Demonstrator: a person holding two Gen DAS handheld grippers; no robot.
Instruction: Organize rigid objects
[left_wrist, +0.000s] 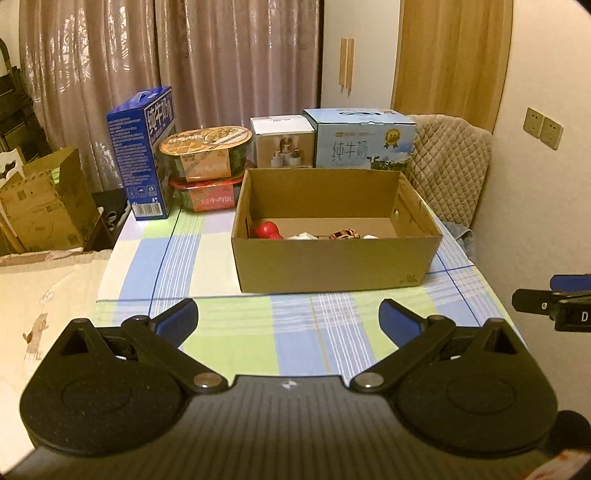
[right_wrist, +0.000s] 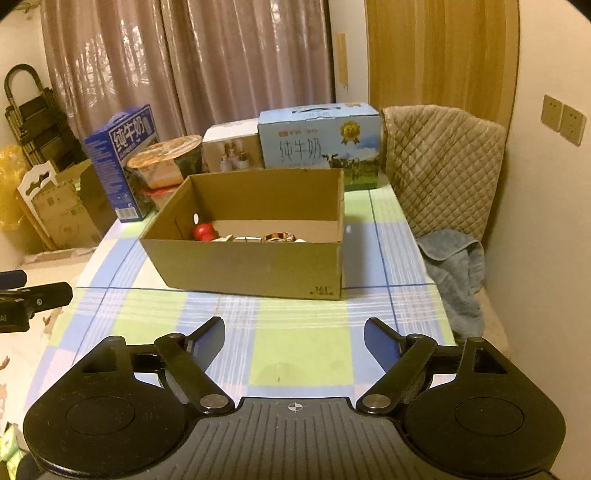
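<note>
The checked blue-and-green cloth on the desk (right_wrist: 303, 354) lies bare between both pairs of spread fingers and the near wall of the open brown cardboard box (left_wrist: 332, 262), so that strip is free to cross. The box's open top gives room above a red toy (left_wrist: 266, 230) and small items on its floor. Behind it, a dark blue milk carton (left_wrist: 142, 155), stacked noodle bowls (left_wrist: 207, 155), a white box (left_wrist: 282, 142) and a light blue milk carton (left_wrist: 364, 138) wall off the far edge.
</note>
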